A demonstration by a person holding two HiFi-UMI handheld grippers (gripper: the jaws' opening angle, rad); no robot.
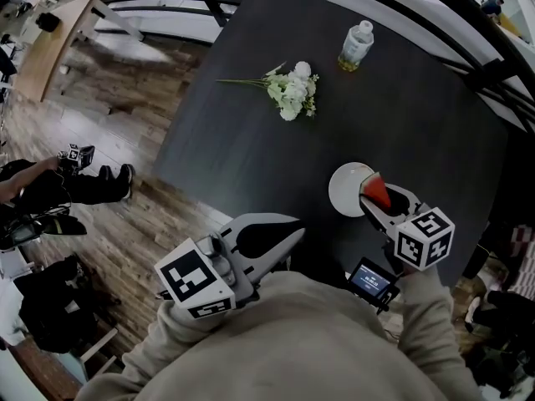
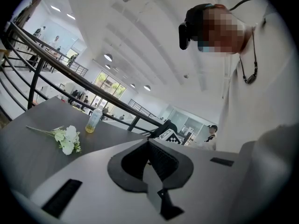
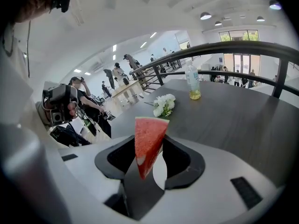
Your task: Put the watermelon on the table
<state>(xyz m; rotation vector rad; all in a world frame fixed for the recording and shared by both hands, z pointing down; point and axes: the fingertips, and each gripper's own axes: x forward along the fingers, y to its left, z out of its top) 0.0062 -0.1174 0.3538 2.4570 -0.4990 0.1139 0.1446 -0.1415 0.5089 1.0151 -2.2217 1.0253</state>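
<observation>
The right gripper (image 1: 380, 200) pinches a red watermelon wedge (image 3: 148, 141) between part-open jaws, over the near rim of a white plate (image 1: 343, 186) on the dark table (image 1: 251, 140). The left gripper (image 1: 294, 228), jaws together and empty, hangs at the table's near edge. White flowers (image 1: 292, 90) and a bottle (image 1: 357, 46) sit farther back.

Red watermelon wedge (image 3: 148, 143) stands rind-up, clamped between the jaws.

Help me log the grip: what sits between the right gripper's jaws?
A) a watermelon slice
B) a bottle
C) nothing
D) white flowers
A: in the right gripper view, the right gripper has its jaws closed on a red watermelon slice, with the rind edge uppermost.
</observation>
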